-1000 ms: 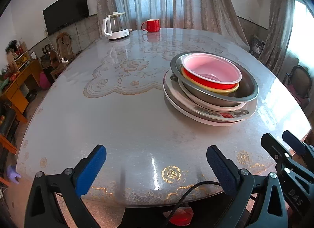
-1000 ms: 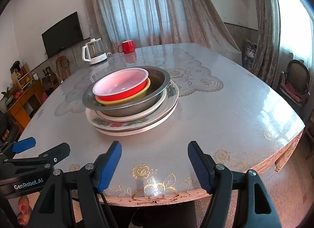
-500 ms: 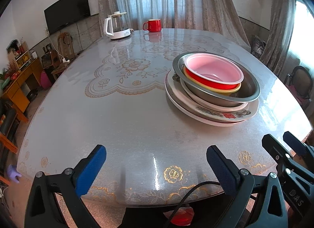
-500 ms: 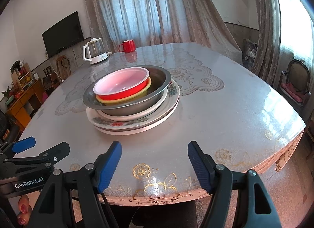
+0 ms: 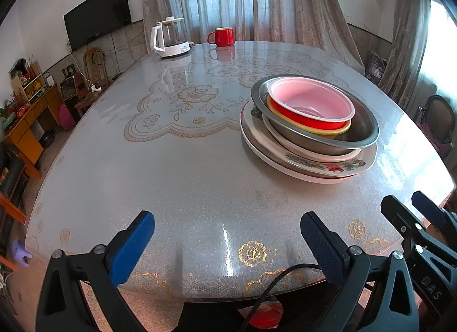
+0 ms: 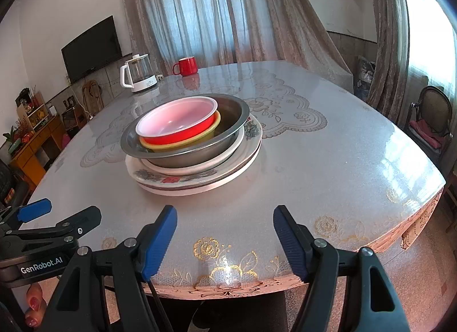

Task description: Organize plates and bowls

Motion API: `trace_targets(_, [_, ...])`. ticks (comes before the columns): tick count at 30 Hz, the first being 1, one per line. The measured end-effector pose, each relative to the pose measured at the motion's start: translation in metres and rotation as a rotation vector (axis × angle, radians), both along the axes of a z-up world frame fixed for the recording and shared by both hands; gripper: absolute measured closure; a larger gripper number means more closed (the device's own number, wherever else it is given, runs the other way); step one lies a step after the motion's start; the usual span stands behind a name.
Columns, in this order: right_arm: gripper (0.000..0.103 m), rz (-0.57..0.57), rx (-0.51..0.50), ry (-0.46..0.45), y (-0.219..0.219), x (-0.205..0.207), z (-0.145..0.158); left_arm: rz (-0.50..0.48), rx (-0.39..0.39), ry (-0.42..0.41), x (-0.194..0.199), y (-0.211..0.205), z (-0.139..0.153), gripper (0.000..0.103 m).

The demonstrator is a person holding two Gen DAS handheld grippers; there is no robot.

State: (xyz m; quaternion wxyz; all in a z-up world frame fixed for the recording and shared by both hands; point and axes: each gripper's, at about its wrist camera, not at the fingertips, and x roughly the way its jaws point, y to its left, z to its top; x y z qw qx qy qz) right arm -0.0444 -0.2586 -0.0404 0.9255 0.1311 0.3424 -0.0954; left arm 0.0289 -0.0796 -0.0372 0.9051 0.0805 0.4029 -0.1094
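Sitting ahead of right hand-held gripper (image 6: 225, 239), stacked bowls (image 6: 182, 129), apart

Table (image 5: 177, 177): broad, rounded corners, glossy grey cover with a pale lace-flower pattern in the middle and gold roses along the near edge.
Plates (image 5: 328, 165): stacked flat toward the right side, short of the near edge, well apart from the rest.
Kettle (image 5: 170, 37): upright at the far edge, toward the left corner.
Mug (image 5: 223, 36): red, at the far edge, just right of the kettle.
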Motion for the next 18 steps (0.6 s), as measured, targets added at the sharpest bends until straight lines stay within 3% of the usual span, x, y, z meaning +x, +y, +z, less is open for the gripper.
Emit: trace_targets(18, [0.032, 0.006, 0.002, 0.005, 0.0011, 0.0012, -0.0027, -0.004, 0.002, -0.001, -0.0015, -0.0005, -0.001, 0.0])
